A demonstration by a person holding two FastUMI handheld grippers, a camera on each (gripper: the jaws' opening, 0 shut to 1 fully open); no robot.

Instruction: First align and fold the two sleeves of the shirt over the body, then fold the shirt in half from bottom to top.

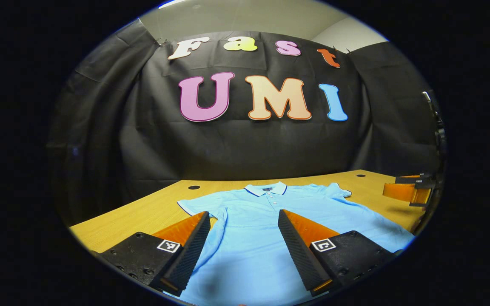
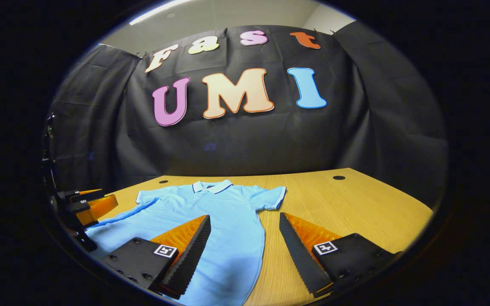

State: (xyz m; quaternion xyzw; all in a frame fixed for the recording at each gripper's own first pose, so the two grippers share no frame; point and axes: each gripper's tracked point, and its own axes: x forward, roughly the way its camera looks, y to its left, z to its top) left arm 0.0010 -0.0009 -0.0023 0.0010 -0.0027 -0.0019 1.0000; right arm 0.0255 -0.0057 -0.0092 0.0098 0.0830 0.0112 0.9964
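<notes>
A light blue polo shirt [image 1: 266, 212] lies flat on the wooden table [image 1: 143, 214], collar toward the wall and both short sleeves spread out. In the left gripper view my left gripper [image 1: 243, 221] hangs open above the shirt's body, its left finger near the left sleeve [image 1: 194, 205]. The right gripper view has the shirt [image 2: 223, 212] left of centre. My right gripper [image 2: 245, 223] is open over the shirt's right side seam, below the right sleeve [image 2: 272, 197]. Each gripper also appears at the edge of the other's view: the right gripper [image 1: 411, 191] and the left gripper [image 2: 87, 206].
The table [image 2: 355, 208] stretches bare to the right of the shirt. Round cable holes sit near its back edge [image 1: 194, 187] [image 2: 338, 177]. Black cloth closes off the booth behind the table.
</notes>
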